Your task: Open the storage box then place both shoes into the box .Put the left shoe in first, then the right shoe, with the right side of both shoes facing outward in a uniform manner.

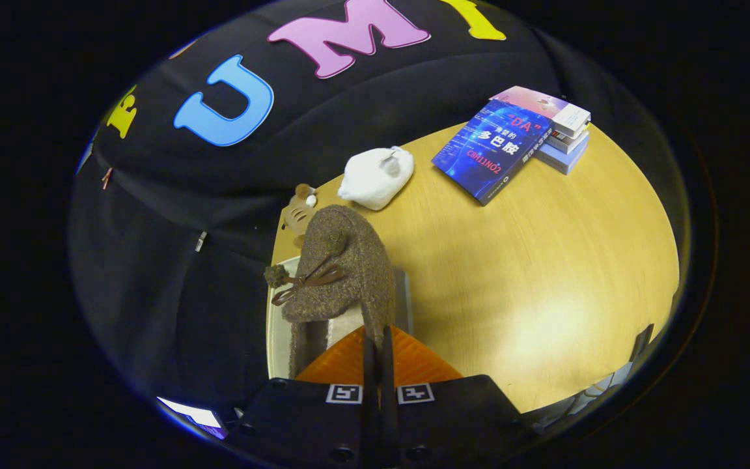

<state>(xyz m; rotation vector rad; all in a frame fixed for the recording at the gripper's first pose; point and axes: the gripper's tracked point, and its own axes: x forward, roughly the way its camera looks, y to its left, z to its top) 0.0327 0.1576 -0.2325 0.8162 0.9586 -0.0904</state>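
Brown fuzzy fabric shoe (342,273) hung pinched at its rear edge in nearly closed jaws, above pale box (277,326) on wooden tabletop (544,260).

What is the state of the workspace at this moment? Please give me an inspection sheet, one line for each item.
Surface: round wooden table, pale and glossy.
Job's things: brown fuzzy shoe with a bow, held up just ahead of the fingers, over a pale storage box at the table's edge; an orange part lies beneath it.
Clutter: white plush toy, small brown plush toy, blue book leaning on a stack of books.
Grippers: gripper with fingers pressed together on the shoe's rim.
Cables: nothing seen.
Surroundings: black cloth wall behind the table.
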